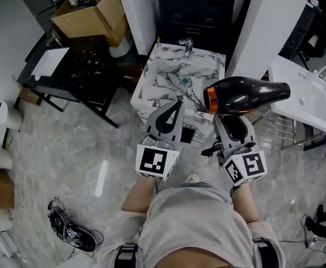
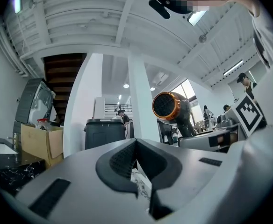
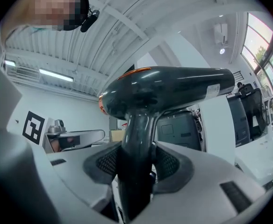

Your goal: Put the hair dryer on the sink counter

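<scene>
Jaws of the right tool (image 1: 235, 118) grip the hair dryer (image 1: 247, 92) by its handle, above the near right corner of the sink counter (image 1: 162, 78) and seemingly clear of it. The left tool (image 1: 176, 106), closed and empty, hovers over that counter's near edge.

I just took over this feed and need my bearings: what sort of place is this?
Likely a workshop or lab with a mock bathroom, not a home: a marble sink unit stands on an open floor, beside a cluttered black table and an open cardboard box.
</scene>
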`<act>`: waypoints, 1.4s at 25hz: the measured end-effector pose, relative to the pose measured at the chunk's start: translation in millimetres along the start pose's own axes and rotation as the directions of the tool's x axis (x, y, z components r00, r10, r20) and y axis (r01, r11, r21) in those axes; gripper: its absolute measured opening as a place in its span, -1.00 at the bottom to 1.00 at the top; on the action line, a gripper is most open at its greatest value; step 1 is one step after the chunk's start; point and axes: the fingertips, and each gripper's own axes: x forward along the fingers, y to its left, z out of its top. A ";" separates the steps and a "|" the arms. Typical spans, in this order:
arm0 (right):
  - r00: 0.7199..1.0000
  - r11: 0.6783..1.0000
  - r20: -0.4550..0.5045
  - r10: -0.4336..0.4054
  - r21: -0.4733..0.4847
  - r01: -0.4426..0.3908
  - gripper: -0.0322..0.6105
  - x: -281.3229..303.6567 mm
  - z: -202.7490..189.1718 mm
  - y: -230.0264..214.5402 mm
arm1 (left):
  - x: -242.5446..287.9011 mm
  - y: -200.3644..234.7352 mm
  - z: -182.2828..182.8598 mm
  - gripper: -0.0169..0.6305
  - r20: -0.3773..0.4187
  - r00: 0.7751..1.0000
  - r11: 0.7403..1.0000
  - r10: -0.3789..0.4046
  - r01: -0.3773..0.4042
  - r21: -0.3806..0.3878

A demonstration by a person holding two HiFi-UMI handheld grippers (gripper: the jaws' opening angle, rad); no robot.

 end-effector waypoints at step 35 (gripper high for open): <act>0.990 0.984 -0.047 -0.130 0.116 0.135 -0.31 183.2 -32.2 -69.7 | 139.4 140.4 -51.7 -0.91 -0.040 0.993 0.994 -0.111 0.111 -0.006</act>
